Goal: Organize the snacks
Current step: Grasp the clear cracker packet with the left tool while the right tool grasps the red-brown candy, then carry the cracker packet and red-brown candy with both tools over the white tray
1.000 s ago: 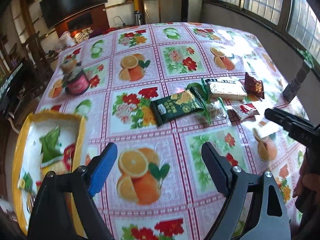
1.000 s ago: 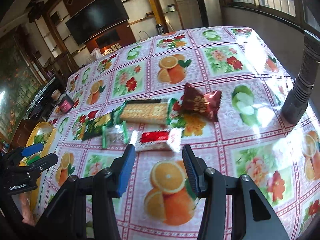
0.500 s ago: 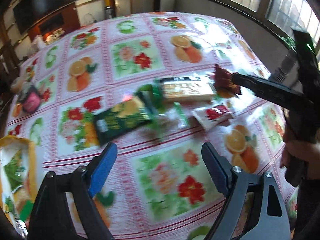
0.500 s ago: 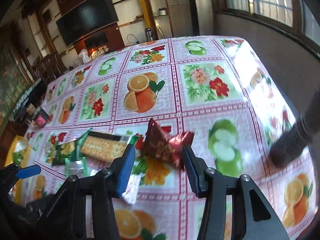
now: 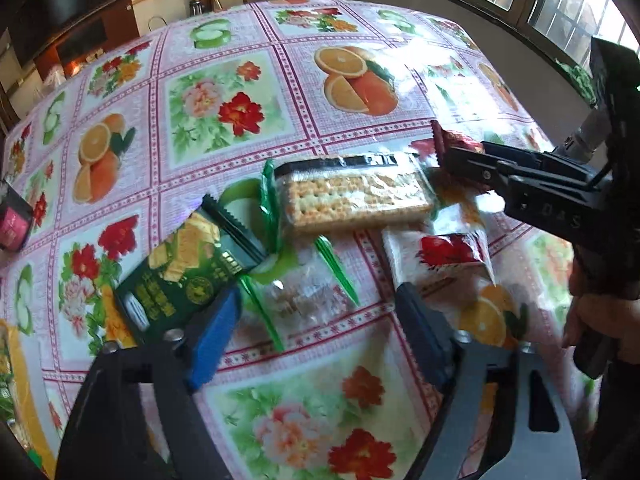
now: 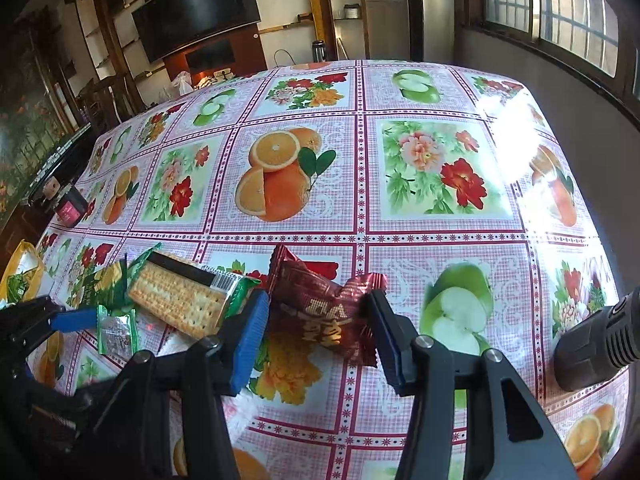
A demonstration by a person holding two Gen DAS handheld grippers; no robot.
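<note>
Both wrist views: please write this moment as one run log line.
left gripper: jaws closing over clear green-edged packet, no contact | right gripper: jaws opening, astride dark red snack packet | tablecloth

Since a second ago the left gripper (image 5: 316, 328) has travelled from beside the yellow tray across the bench toward the snack pile and dropped lower; its jaws are closing, and the clear green-edged candy packet (image 5: 304, 296) now lies between them, apart from both pads. The right gripper (image 6: 316, 332) has moved from in front of the white-and-red packet (image 5: 444, 256) up to the dark red foil packet (image 6: 320, 308), which now sits between its jaws; these are opening slightly, and whether the pads touch the foil cannot be told. In the left wrist view the right gripper now reaches in over that red packet
</note>
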